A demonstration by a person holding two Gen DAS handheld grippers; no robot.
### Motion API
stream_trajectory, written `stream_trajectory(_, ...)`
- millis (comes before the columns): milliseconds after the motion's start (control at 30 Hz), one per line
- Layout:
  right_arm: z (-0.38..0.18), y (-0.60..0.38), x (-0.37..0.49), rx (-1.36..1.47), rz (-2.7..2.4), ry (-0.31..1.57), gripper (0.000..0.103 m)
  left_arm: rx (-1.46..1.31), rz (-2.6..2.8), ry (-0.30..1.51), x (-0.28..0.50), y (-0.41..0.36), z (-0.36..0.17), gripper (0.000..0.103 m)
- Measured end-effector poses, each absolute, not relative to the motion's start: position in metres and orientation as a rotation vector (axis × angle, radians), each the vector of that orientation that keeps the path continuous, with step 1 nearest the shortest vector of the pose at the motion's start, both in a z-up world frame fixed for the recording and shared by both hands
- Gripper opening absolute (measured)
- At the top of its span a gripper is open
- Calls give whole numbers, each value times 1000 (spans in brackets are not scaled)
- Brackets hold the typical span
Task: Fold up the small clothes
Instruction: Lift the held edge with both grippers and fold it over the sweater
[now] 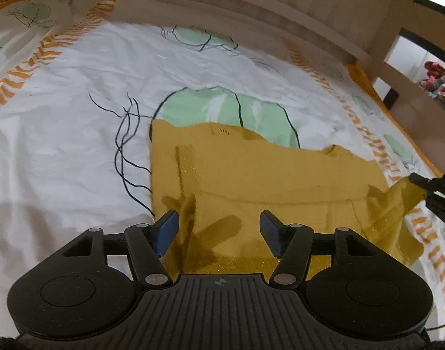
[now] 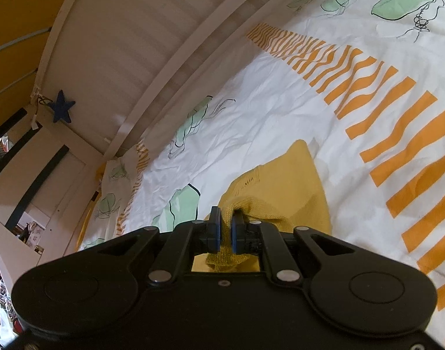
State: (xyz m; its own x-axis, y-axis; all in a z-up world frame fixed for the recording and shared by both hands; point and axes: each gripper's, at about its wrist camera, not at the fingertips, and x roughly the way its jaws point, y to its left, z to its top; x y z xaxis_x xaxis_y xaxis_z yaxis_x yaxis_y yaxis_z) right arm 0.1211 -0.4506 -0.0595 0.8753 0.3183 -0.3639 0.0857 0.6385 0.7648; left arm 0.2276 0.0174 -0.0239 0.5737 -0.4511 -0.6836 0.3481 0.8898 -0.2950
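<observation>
Progress looks about halfway: mustard knit sweater (image 1: pixel 251 175) lies part-folded on the printed bedsheet (image 1: pixel 76 145), left gripper (image 1: pixel 219 230) gaping empty over it, right gripper (image 2: pixel 225 230) clamped on its edge, more folds left.

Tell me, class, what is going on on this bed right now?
A person with a handheld gripper in each hand is folding a small yellow knitted garment on a patterned bedsheet. The right gripper is shut on a bunched edge of the knit, while the left gripper is open over the flat part, gripping nothing.
</observation>
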Motion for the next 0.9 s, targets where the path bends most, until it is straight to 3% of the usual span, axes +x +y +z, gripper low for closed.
stream_trajectory(133,-60,-450,120,876,140,504,15,-118,-477,866,231,10,-29,56)
stream_trajectory(167,-60,-450,120,877,140,503,15,-116,-479,874,232,8,-31,47)
stream_trajectory(200,-60,-450,120,878,140,503,15,-120,-469,884,234,7,-33,29)
stream_trajectory(267,-61,-450,118,881,139,502,15,-165,-461,886,235,10,-36,3)
stream_trajectory(567,-44,-454,102,892,179,465,15,-541,-490,775,224,59,2,2)
stream_trajectory(733,-38,-457,122,909,171,446,15,-580,-424,714,254,65,16,2)
stream_trajectory(900,-60,-459,160,929,117,511,16,-590,-373,770,290,55,-5,2)
